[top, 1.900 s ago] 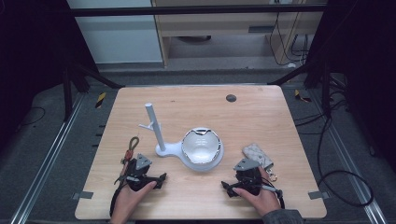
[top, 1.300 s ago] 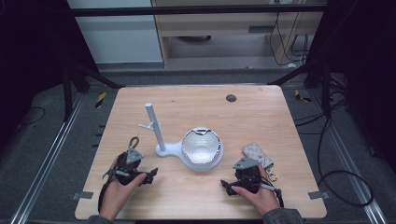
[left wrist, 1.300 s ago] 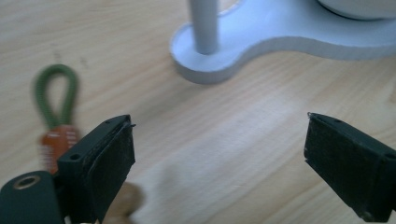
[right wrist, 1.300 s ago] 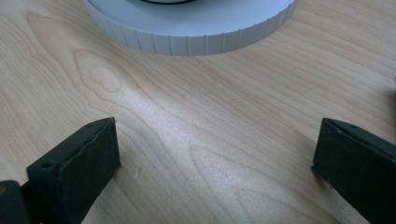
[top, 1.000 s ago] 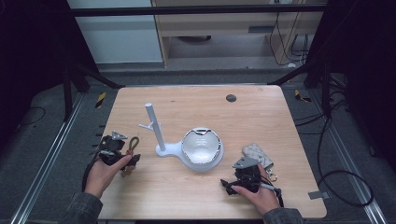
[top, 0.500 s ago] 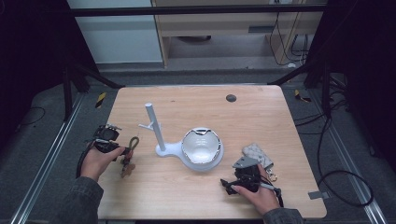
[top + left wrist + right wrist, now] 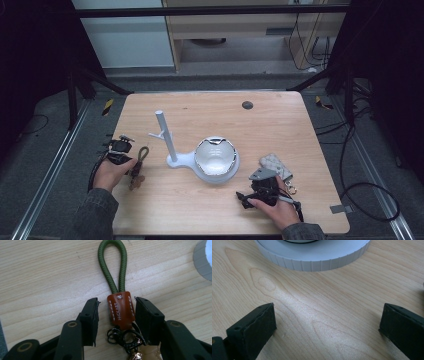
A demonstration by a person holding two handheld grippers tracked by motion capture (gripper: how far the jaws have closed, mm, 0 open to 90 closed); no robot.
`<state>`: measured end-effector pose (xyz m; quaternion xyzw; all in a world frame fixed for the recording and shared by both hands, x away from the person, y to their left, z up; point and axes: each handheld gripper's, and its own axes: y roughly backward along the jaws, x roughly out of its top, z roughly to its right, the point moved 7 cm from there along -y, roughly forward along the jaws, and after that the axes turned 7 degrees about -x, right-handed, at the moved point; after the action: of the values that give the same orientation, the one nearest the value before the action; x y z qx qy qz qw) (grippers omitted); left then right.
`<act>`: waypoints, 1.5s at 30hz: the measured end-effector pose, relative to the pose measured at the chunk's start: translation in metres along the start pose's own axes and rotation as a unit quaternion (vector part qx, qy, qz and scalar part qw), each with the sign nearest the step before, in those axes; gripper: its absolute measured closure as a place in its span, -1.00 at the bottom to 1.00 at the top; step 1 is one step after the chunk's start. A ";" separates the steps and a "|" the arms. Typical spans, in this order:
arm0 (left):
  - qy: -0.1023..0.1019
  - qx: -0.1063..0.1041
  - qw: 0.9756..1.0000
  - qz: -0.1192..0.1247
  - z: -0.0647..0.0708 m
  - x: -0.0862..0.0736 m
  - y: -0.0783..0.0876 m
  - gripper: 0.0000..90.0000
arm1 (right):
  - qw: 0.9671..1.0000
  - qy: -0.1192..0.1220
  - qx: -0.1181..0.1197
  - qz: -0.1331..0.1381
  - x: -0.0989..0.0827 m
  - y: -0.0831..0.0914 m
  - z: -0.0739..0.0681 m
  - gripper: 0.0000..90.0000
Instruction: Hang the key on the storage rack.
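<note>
Left tongs [image 7: 116, 321] have just been closing around the keychain [image 7: 120, 308], its brown leather tab between the jaws; one pad looks to touch, the other is just apart, so no firm pinch yet. Right tongs [image 7: 327, 325] rest spread and empty near the white stand [image 7: 172, 150]. Keychain lies flat on the counter [image 7: 280, 125]; lifting and hanging remain, I judge

Light falls from above onto the worktop [image 7: 280, 130], which is evenly bright in the high view, while the floor and frame around it sink into near black. That view is soft and slightly grainy. In the right gripper view a pale sheen of glare crosses the wood; near edges blur. The left gripper view is sharp, with short, soft shadows.
</note>
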<state>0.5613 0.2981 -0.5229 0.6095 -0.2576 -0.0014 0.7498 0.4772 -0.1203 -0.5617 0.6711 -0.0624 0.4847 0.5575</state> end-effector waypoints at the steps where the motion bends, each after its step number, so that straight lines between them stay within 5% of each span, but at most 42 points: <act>1: 0.001 -0.002 1.000 -0.002 0.001 0.000 -0.001 0.19 | 1.000 0.000 0.000 0.000 0.000 0.000 0.000 -0.99; 45: -0.013 -0.001 0.999 -0.031 0.002 0.002 -0.009 0.45 | 1.000 0.000 0.000 0.001 0.000 0.000 0.000 -0.99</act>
<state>0.5651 0.2931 -0.5298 0.6161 -0.2478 -0.0330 0.7469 0.4772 -0.1202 -0.5618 0.6711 -0.0629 0.4853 0.5570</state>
